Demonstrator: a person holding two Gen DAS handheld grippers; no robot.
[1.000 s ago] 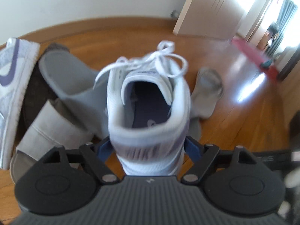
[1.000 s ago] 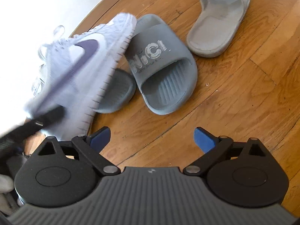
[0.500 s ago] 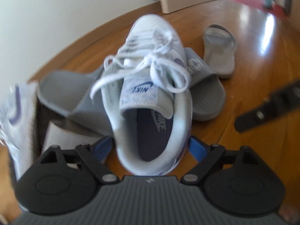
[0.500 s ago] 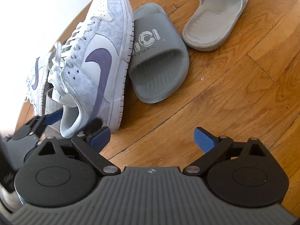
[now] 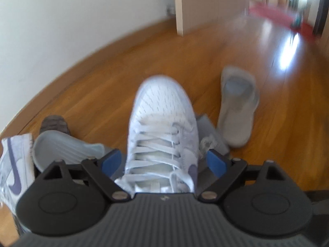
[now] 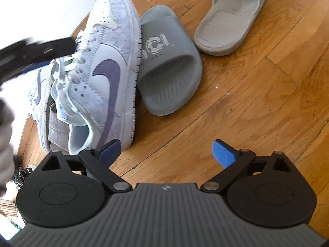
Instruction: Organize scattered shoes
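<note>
Second sneaker [image 5: 15, 170] cut off leftward.

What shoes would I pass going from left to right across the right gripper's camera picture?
White sneaker with the purple swoosh → dark grey slide → light grey slide. A second sneaker peeks out behind the first, too hidden to place.
</note>
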